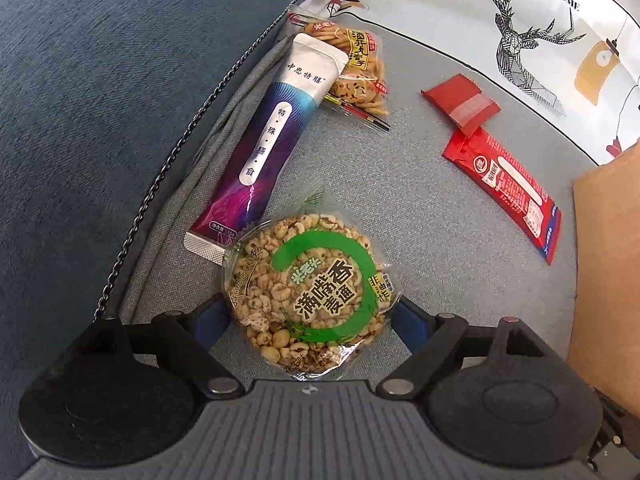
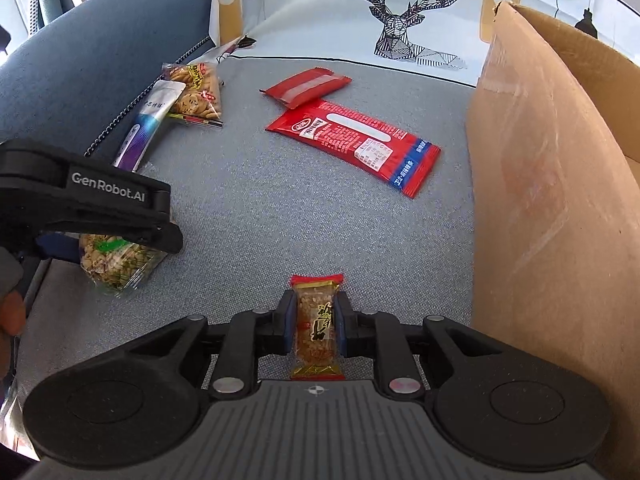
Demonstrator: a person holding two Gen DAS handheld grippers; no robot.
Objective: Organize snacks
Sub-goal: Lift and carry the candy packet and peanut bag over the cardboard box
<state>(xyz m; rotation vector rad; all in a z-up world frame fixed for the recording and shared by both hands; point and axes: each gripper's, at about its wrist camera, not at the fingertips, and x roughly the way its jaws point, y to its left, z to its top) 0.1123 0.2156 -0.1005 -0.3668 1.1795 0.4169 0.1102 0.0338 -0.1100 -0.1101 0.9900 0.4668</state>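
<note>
My left gripper (image 1: 310,312) is shut on a round puffed-grain cake packet (image 1: 308,288) with a green ring label, held just above the grey sofa seat (image 1: 400,208). From the right wrist view the left gripper (image 2: 160,236) and that round packet (image 2: 116,264) are at the left. My right gripper (image 2: 316,320) is shut on a small brown snack bar (image 2: 316,324) with red ends. Loose on the seat lie a long purple-white sachet (image 1: 268,140), a biscuit bag (image 1: 360,68), a small red packet (image 1: 460,104) and a long red packet (image 1: 504,184).
An open cardboard box (image 2: 552,200) stands at the right, its wall (image 1: 608,260) also at the right edge of the left wrist view. A deer-print cushion (image 2: 400,20) lies at the back. The blue sofa arm (image 1: 100,100) rises on the left.
</note>
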